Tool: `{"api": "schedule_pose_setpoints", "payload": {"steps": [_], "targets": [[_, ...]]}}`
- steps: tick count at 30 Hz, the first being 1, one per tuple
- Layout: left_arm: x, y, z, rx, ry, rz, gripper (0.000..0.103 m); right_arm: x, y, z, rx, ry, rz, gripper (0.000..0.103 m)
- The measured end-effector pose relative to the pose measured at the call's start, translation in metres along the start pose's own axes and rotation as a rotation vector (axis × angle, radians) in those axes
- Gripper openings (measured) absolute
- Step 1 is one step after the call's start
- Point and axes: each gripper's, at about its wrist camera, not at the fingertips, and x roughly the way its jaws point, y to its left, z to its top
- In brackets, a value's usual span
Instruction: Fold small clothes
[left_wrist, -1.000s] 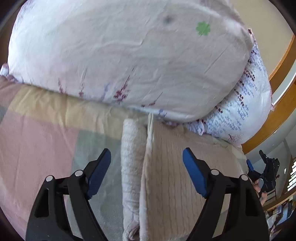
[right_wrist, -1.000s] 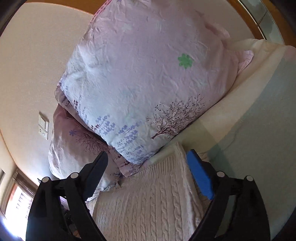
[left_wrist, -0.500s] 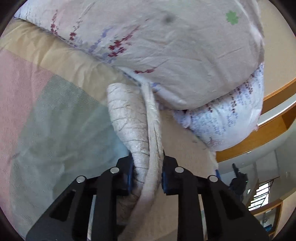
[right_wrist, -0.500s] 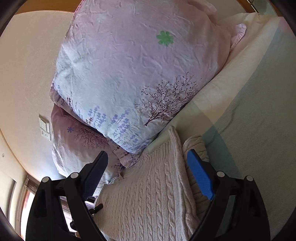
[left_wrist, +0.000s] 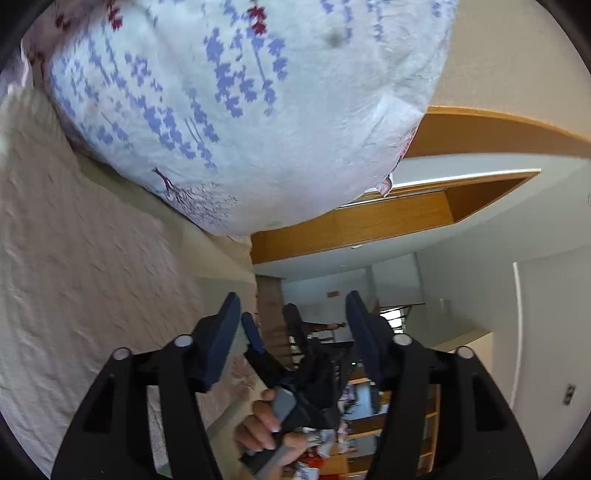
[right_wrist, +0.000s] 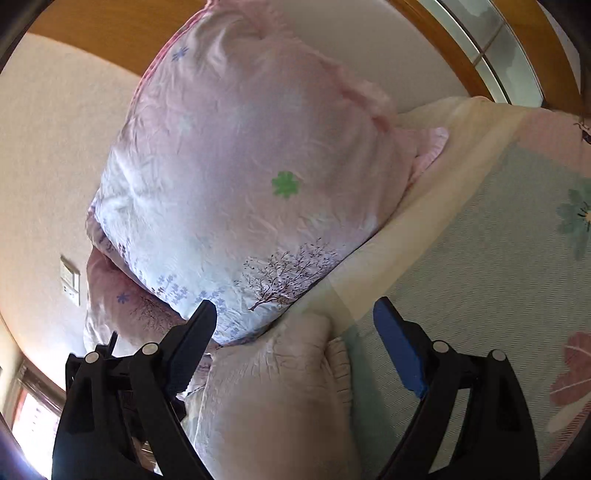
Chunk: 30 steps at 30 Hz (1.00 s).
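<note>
Cream cable-knit sweater (right_wrist: 280, 398) lying at 6 o'clock on striped pastel bedsheet (right_wrist: 480, 280), below floral pillow (right_wrist: 240, 184). Looks part-folded; tidying prob. left. L gripper (left_wrist: 291, 325) jaws apart, empty. R gripper (right_wrist: 295, 332) spread wide, nothing held.

left wrist view: low over the bed, tilted, close to the cream knit sweater (left_wrist: 85, 280), facing the room beyond.
right wrist view: low, facing the bed head, sweater (right_wrist: 280, 398) at 6 o'clock.
shared: floral pillow (left_wrist: 236, 110) (right_wrist: 251, 184) at 12 o'clock.
</note>
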Motion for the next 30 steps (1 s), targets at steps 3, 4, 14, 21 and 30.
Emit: {"api": "schedule_pose_setpoints", "payload": {"steps": [3,4,14,21,30], "targets": [[-0.042,-0.007,-0.008,0.146,-0.069,0.23,0.084,0.0,-0.002,0.003,-0.016,0.105,0.051,0.094],[-0.056,-0.006,-0.012,0.19,-0.087,0.328,0.087,0.006,-0.002,0.003,-0.022,0.165,0.033,0.094],[-0.036,0.044,-0.043,0.255,0.015,0.695,0.09,0.081,-0.007,-0.034,-0.029,0.576,-0.066,0.053],[-0.047,0.052,-0.039,0.201,-0.034,0.491,0.041,0.059,0.018,-0.055,-0.05,0.496,0.082,0.029],[-0.165,0.029,-0.064,0.439,-0.17,0.798,0.054,0.088,0.078,-0.135,-0.334,0.656,-0.011,0.043]]}}
